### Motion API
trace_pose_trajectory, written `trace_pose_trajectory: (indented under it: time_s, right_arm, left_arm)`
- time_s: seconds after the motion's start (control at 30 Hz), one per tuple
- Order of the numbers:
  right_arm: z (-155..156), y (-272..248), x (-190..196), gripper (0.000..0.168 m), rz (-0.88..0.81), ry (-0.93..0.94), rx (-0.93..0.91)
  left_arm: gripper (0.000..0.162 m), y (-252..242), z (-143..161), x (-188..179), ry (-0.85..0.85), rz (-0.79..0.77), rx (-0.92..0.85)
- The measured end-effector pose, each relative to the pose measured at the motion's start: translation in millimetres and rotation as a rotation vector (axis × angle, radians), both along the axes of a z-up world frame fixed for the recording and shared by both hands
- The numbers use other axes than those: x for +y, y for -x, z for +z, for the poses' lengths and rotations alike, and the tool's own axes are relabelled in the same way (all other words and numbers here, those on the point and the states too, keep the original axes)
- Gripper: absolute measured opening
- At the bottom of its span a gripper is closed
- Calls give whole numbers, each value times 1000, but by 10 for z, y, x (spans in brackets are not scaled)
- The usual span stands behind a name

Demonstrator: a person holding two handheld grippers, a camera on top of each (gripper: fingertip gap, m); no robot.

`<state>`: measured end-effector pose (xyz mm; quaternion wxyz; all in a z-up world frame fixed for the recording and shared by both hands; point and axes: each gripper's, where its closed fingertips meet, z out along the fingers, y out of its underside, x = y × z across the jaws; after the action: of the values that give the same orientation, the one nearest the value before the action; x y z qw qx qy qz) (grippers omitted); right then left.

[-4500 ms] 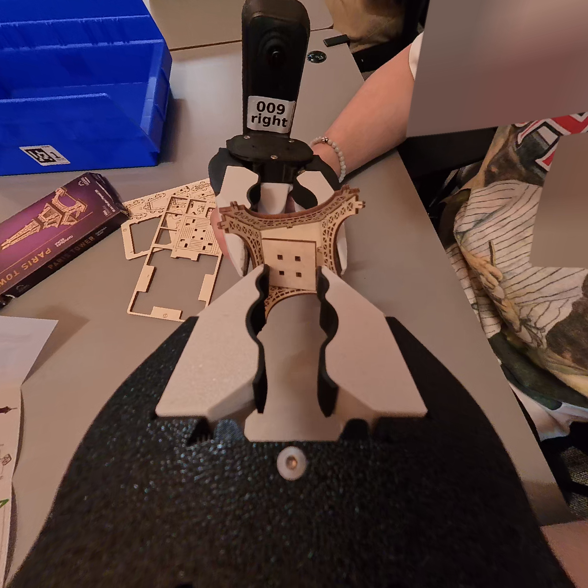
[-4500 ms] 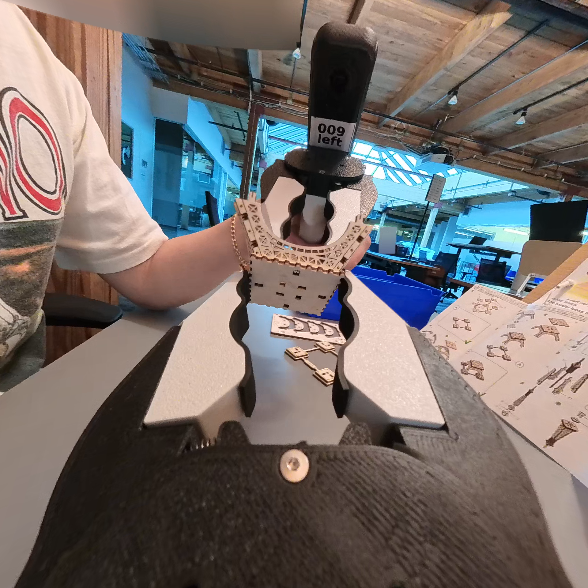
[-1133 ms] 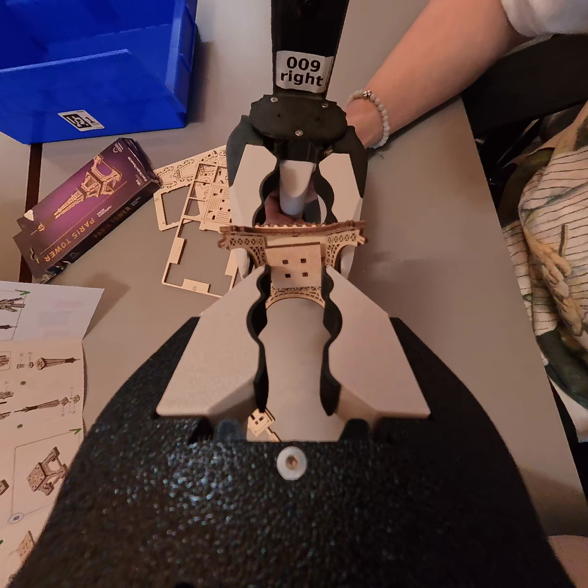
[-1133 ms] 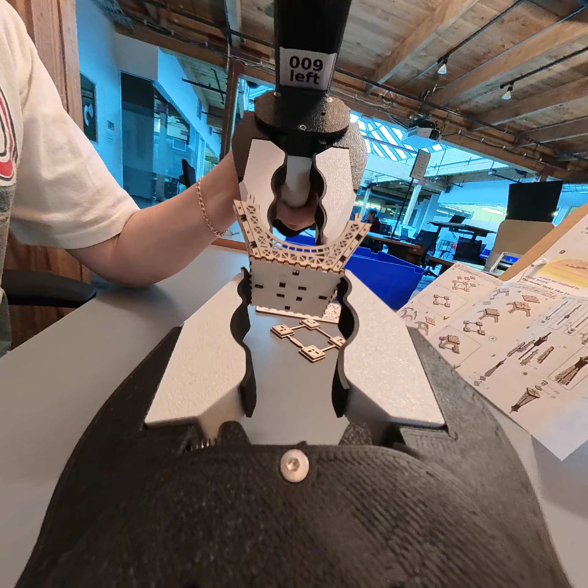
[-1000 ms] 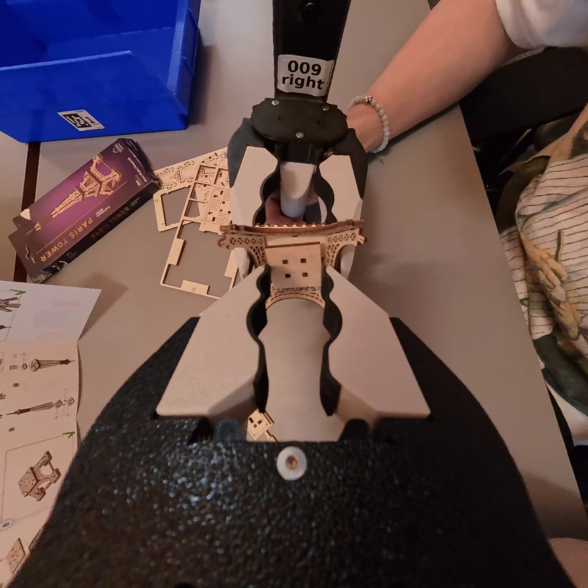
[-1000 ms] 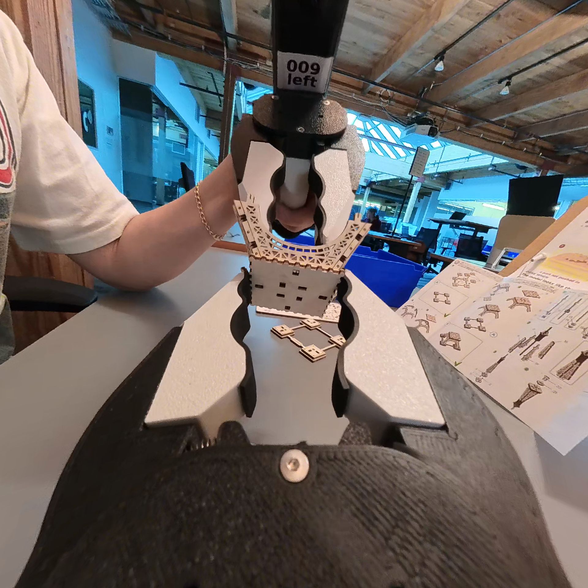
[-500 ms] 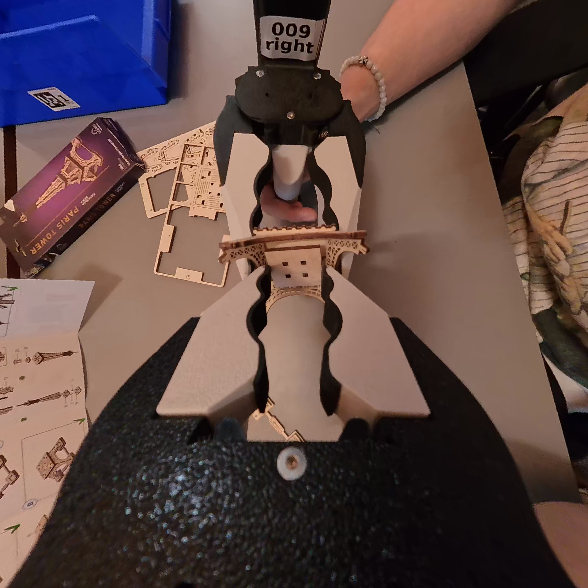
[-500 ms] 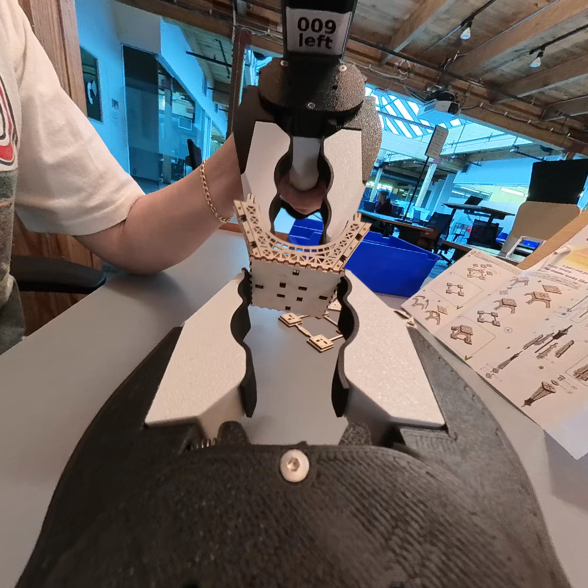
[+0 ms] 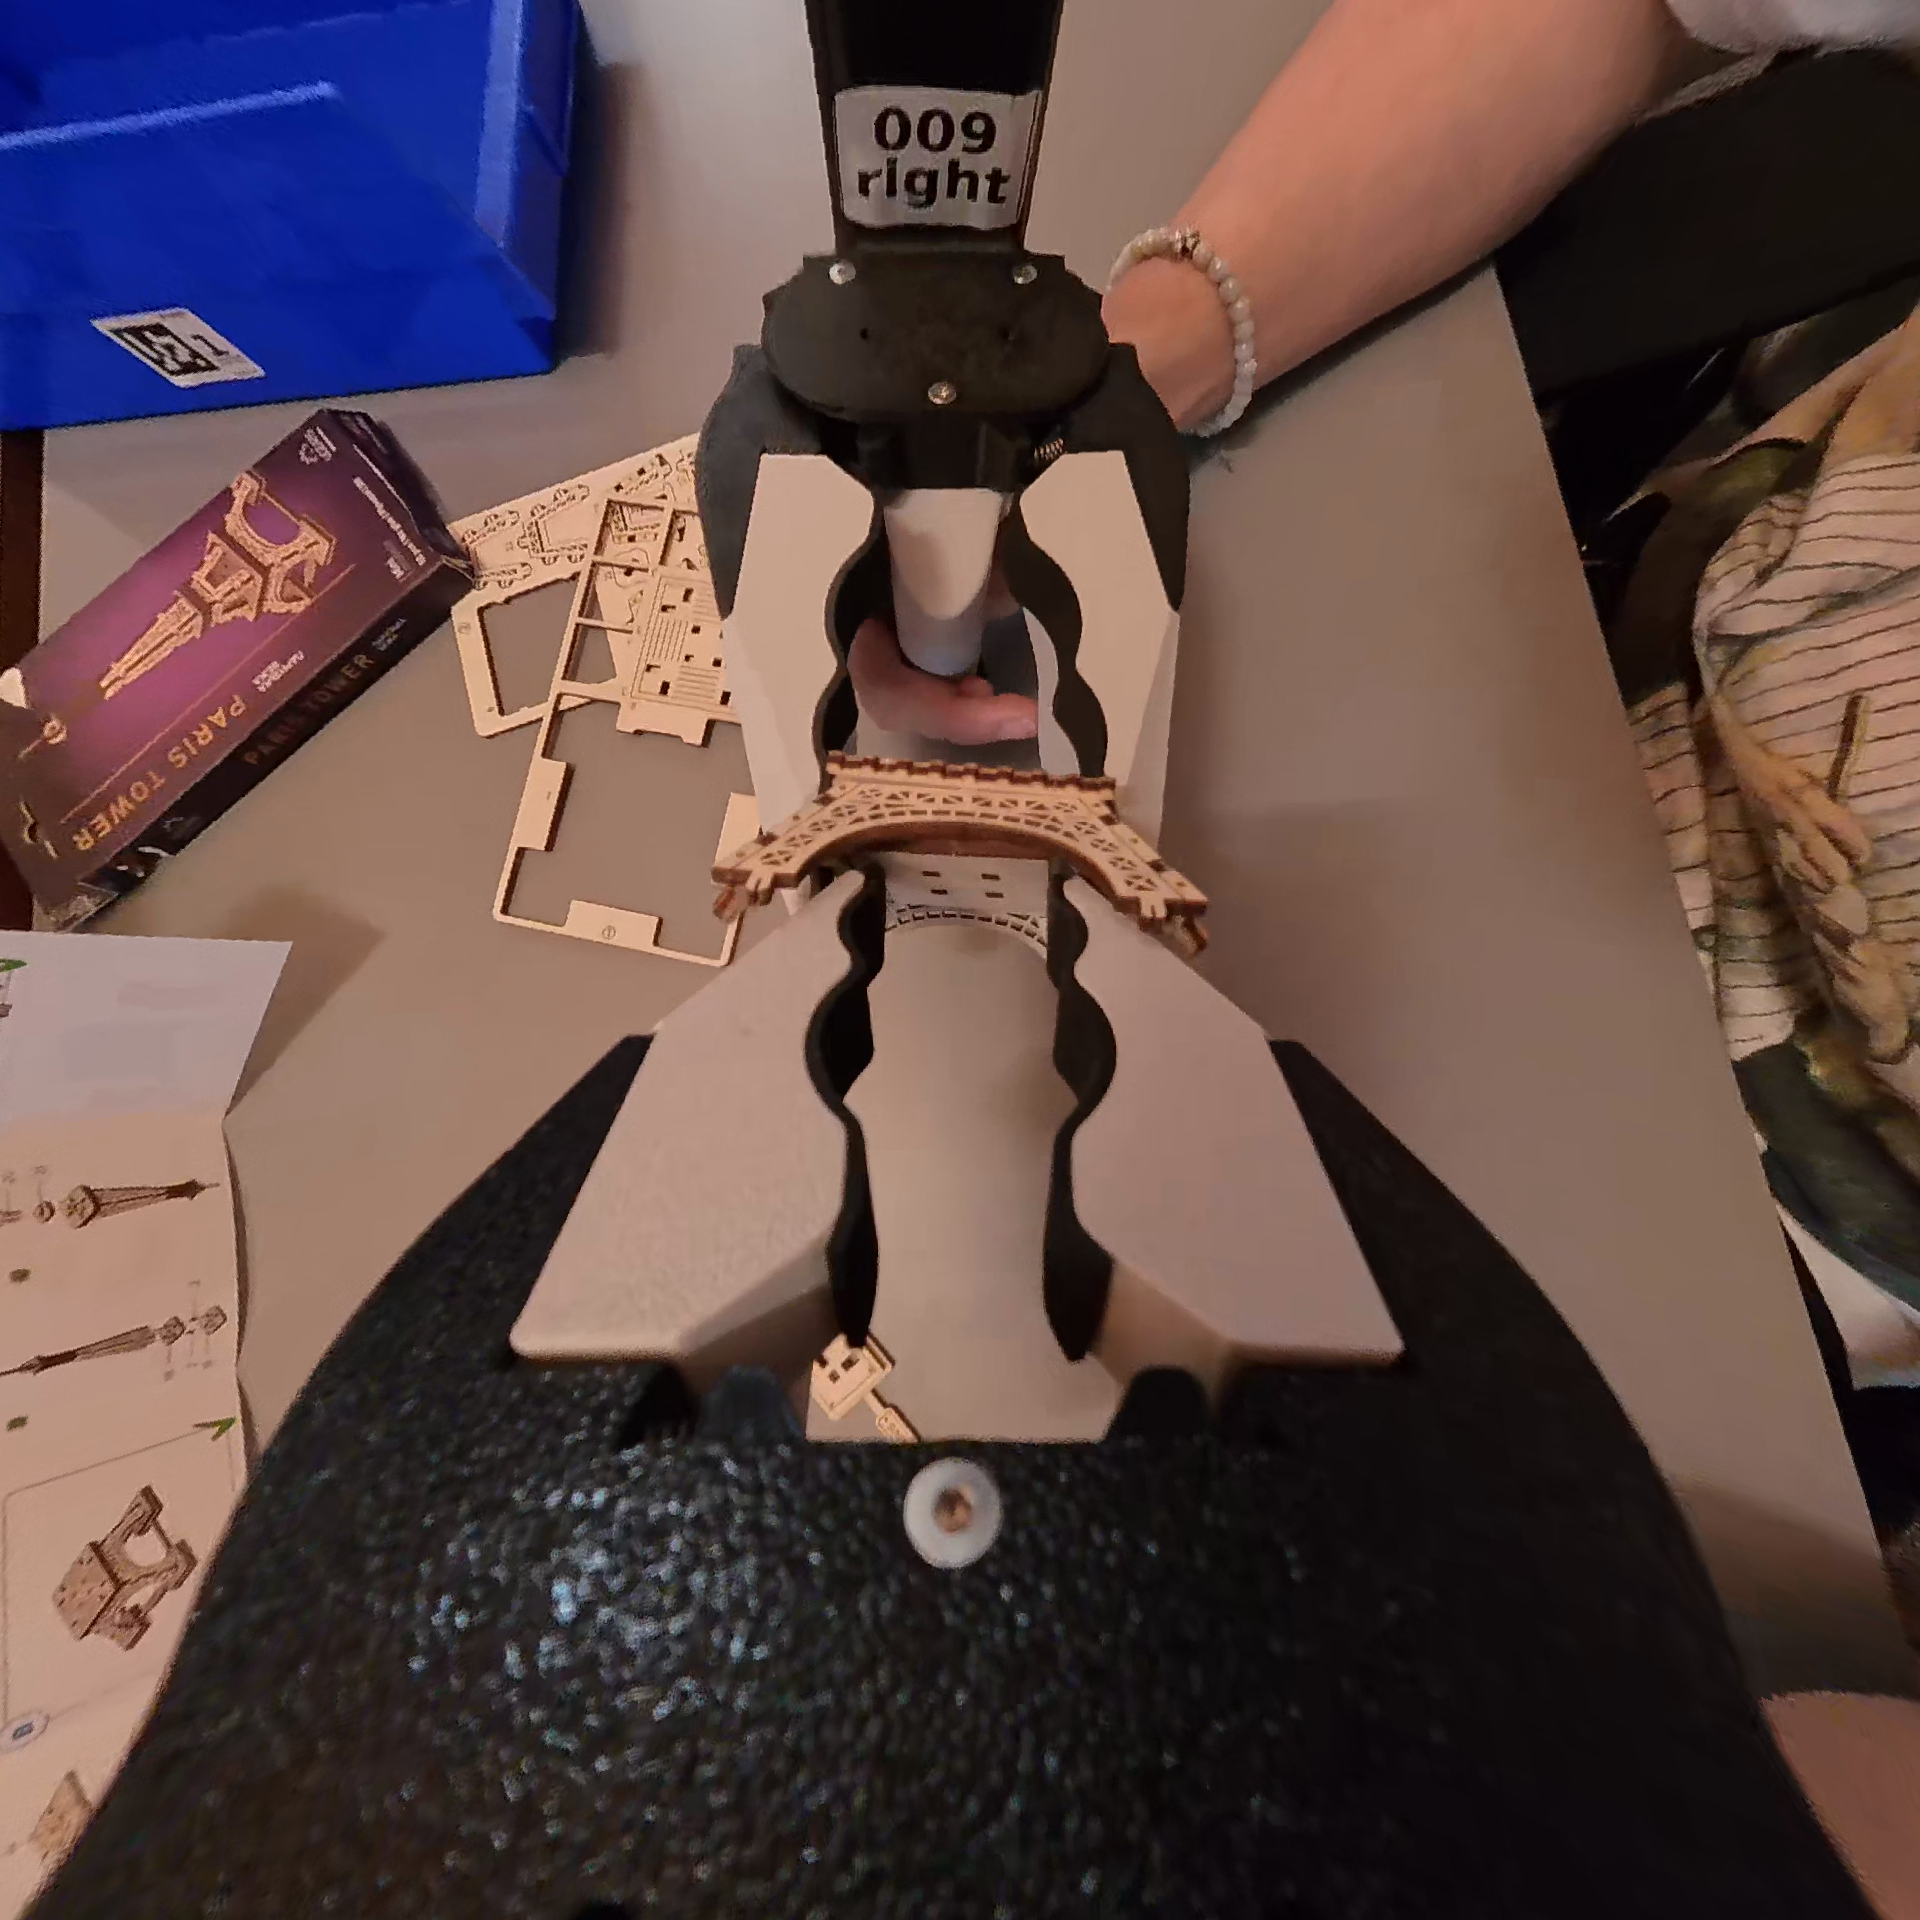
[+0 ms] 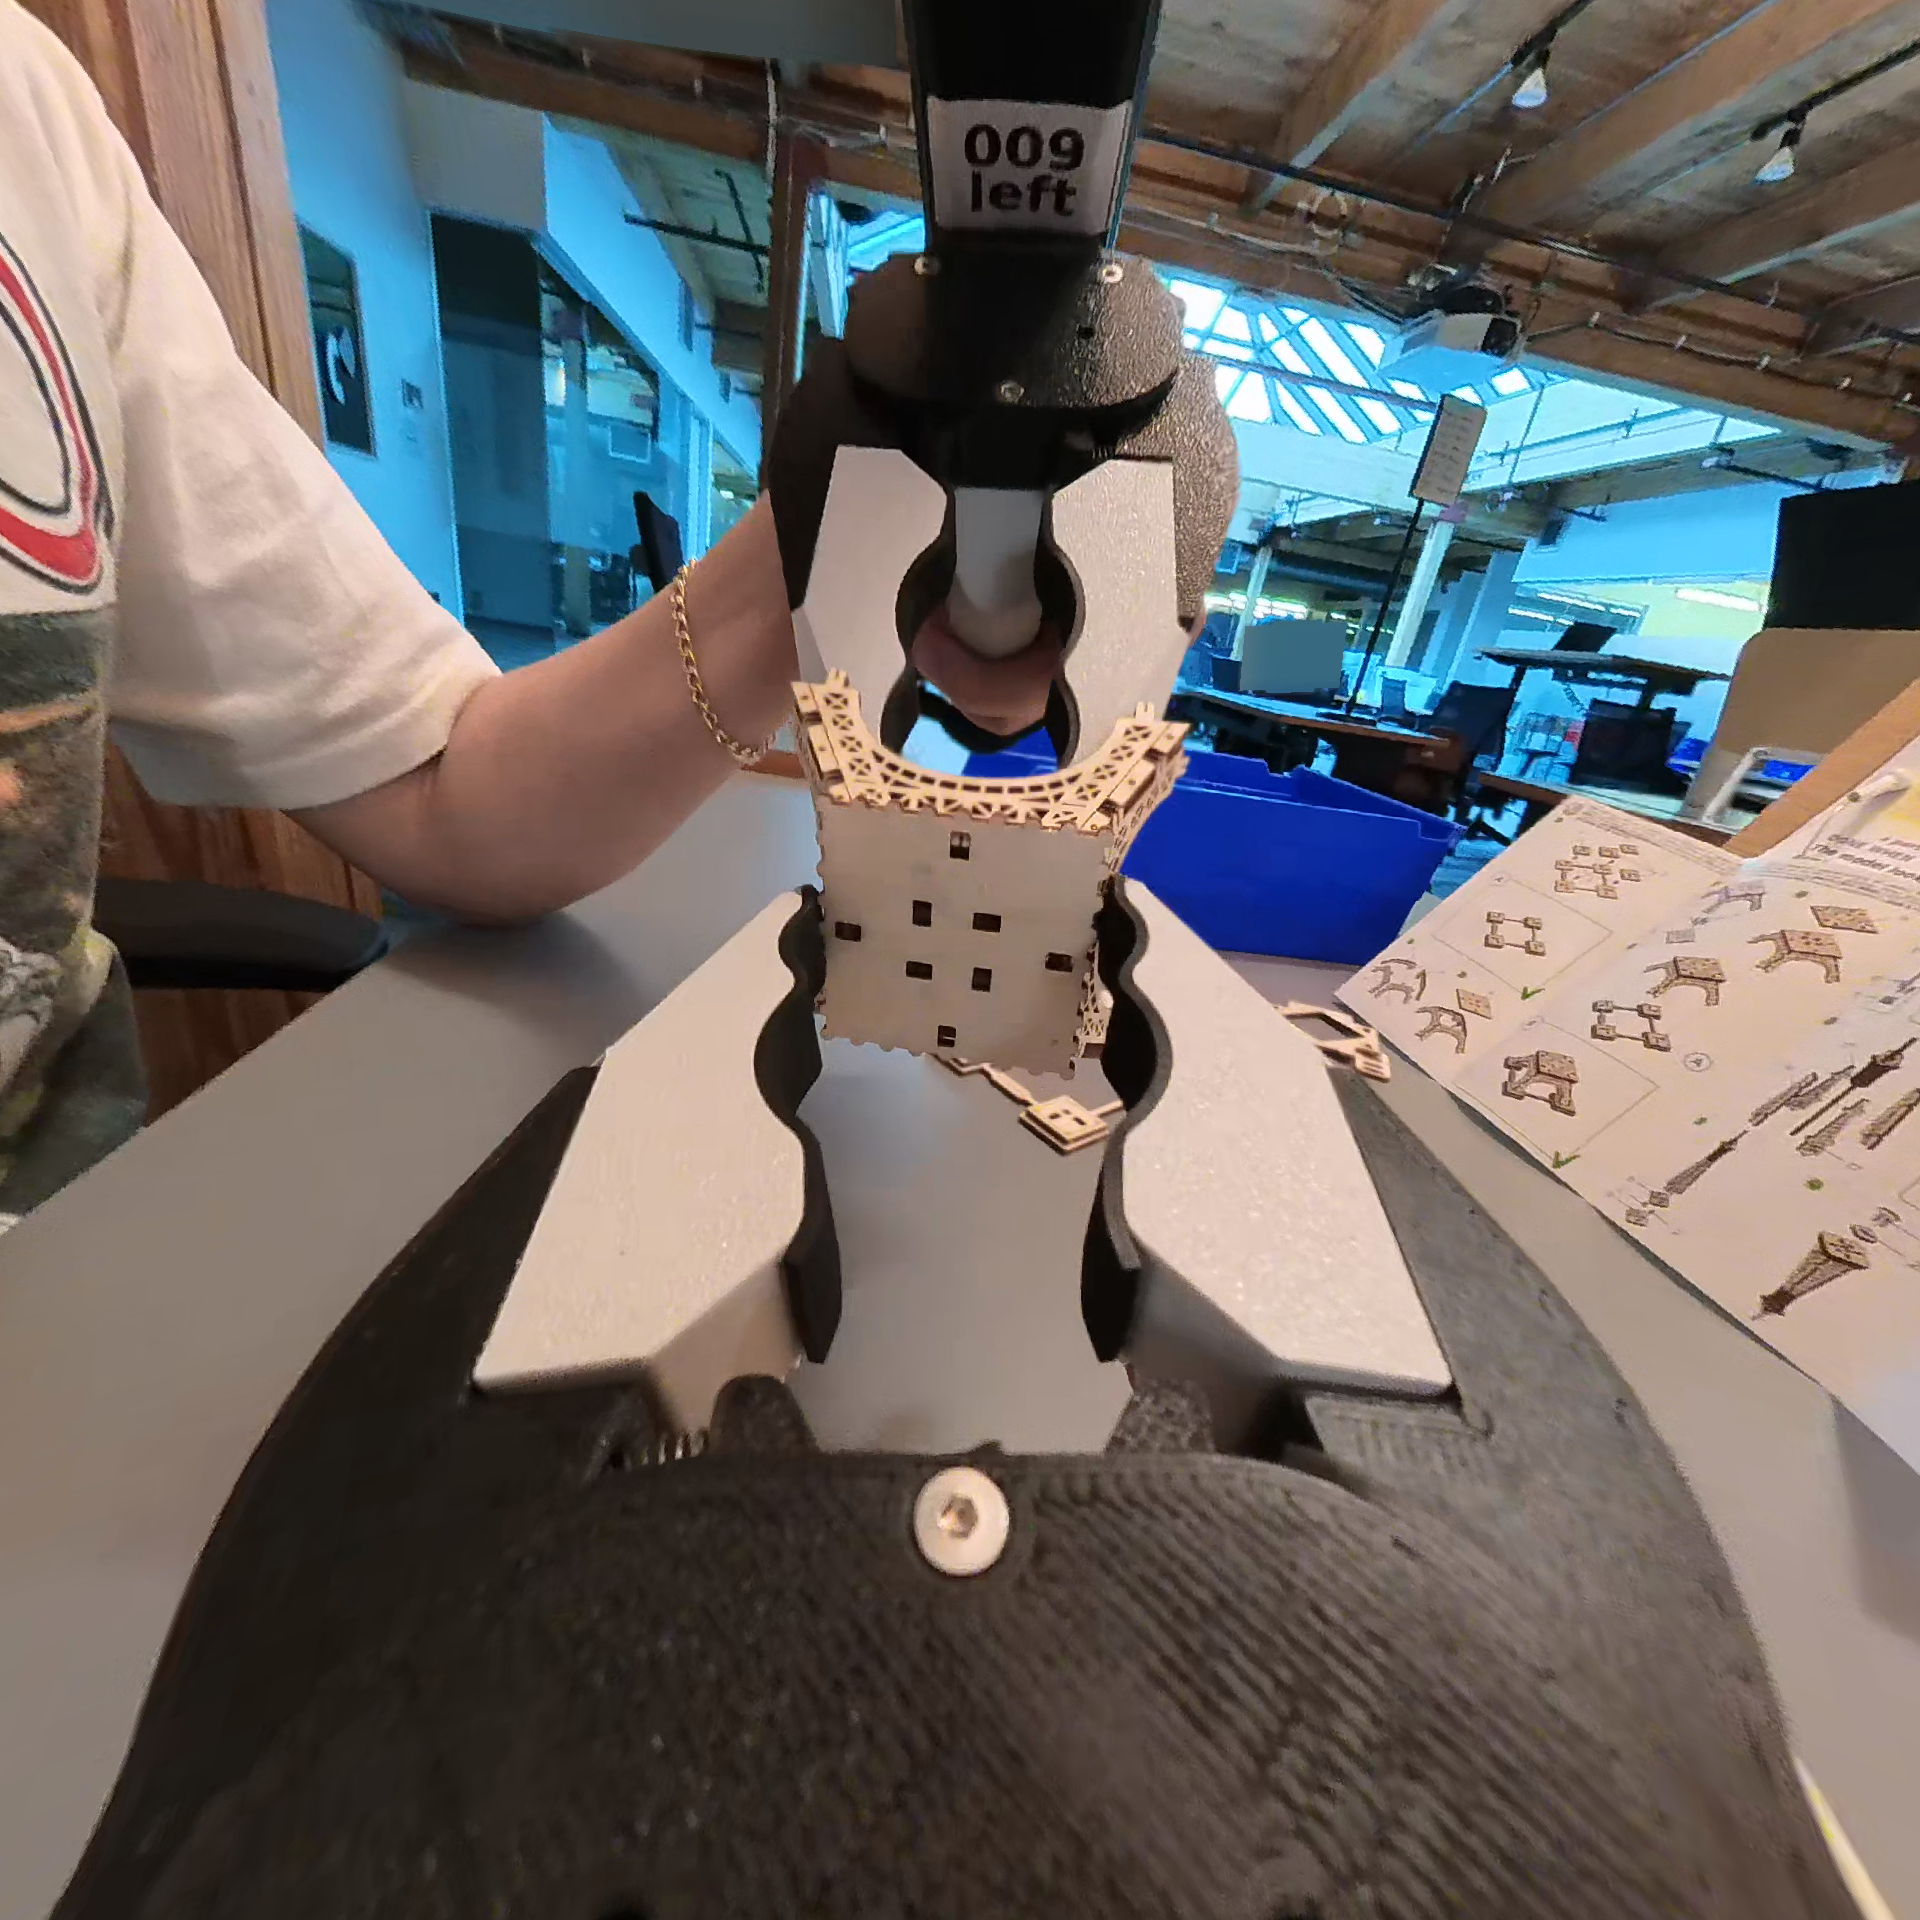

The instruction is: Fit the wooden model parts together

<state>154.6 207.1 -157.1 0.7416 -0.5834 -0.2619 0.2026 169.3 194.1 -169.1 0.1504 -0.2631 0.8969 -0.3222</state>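
Timber-beamed ceiling (image 10: pixel 1455 156), grey table (image 10: pixel 312 1143)

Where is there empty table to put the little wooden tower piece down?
Bare grey table lies right of the tower base, out to the table's edge. Another bare stretch runs beside the person's arm. It is crowded on the far side: cut-out sheets, purple box, instruction sheet, blue bin.

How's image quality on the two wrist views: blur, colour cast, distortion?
Left wrist view: warm, dim light; wooden tower base sharp, blue bin at the top left smeared; fisheye bends the table edge. Right wrist view: bluish daylight behind, tower base crisp, instruction sheet soft toward the right edge, ceiling beams curved.
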Motion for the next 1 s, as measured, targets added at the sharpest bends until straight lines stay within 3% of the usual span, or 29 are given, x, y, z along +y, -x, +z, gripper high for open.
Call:
trace_pose_trajectory:
  time_s: [0.27, 0.53, 1.0]
  right_arm:
    - [59, -1, -51, 52, 55, -8, 71]
    - [223, -1, -166, 52, 182, -59, 261]
    - [187, 1, -161, 52, 179, -38, 223]
  left_arm:
    - [28, -7, 50, -49, 56, 12, 6]
    - [28, 2, 187, -142, 131, 43, -3]
    - [28, -5, 150, -141, 83, 39, -10]
